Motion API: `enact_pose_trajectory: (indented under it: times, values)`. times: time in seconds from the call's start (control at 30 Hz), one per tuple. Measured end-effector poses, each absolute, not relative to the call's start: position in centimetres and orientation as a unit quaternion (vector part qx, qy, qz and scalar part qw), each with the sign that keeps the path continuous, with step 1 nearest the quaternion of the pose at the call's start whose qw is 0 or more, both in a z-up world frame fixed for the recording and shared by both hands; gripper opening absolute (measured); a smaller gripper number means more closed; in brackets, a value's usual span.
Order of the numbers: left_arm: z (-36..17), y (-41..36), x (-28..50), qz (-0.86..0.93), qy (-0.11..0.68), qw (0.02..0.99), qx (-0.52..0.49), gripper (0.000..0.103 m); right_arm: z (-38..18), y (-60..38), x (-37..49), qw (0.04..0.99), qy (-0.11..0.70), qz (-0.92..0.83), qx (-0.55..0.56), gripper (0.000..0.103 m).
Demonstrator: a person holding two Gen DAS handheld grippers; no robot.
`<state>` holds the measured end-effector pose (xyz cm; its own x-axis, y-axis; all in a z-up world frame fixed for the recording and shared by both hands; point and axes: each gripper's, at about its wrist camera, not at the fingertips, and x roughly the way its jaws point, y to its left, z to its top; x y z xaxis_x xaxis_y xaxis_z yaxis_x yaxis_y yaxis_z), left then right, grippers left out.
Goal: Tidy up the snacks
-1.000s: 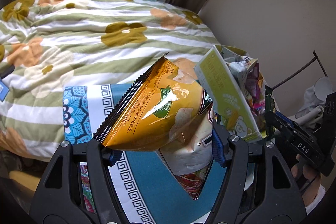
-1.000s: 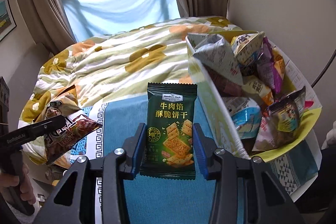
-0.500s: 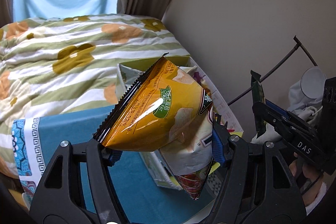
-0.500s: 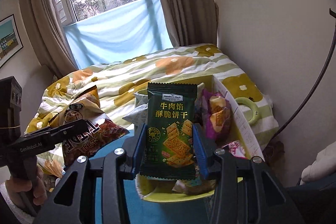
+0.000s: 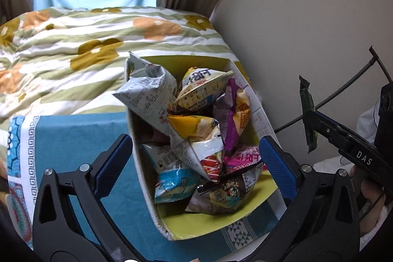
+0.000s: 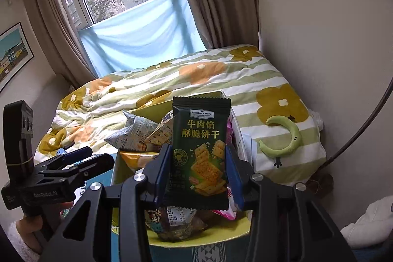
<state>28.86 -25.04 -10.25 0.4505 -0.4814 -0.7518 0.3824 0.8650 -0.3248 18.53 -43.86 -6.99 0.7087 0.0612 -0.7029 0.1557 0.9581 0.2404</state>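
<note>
1. Dark-green foil cracker packet (image 6: 200, 151) stood upright, long axis vertical, pinched between your right gripper (image 6: 197, 171) pads, directly above the snack box (image 5: 141, 156).
2. Your left gripper (image 5: 194, 166) was opening, nothing between its jaws, straddling that box.
3. Crinkled, glossy pouches (image 5: 196, 119) filled the box, a yellow-lined card tray.

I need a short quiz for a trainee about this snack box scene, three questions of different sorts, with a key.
1. True or false: the left gripper holds a packet.
2. Which packet does the right gripper grip? A. purple packet B. dark green cracker packet C. blue packet
3. Fill in: the snack box stands on a ____ cloth.

Key:
1. False. Its jaws are opening, nothing between them.
2. B, the dark green cracker packet, upright above the box.
3. Blue.
</note>
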Motion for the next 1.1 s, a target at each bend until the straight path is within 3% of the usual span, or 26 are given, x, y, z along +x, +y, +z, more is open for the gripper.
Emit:
enact_pose_trajectory:
  times: [0.67, 0.77, 0.87, 1.1]
  values:
    - [-11.7, -18.7, 25.5, -0.133, 0.493, 0.858, -0.051, 0.102, -13.2, -42.6, 24.4, 0.875, 0.46, 0.088, 0.125, 0.04]
    - [-11.5, -18.4, 24.7, -0.125, 0.491, 0.862, -0.037, 0.102, -14.1, -42.2, 24.5, 0.876, 0.462, 0.081, 0.114, 0.051]
    - [-11.2, -17.9, 23.4, -0.125, 0.483, 0.866, -0.028, 0.102, -13.2, -41.9, 23.2, 0.887, 0.449, 0.056, 0.095, 0.093]
    - [-9.6, -15.4, 19.5, -0.135, 0.452, 0.882, -0.017, 0.102, -10.9, -40.3, 18.4, 0.902, 0.418, 0.038, 0.102, 0.095]
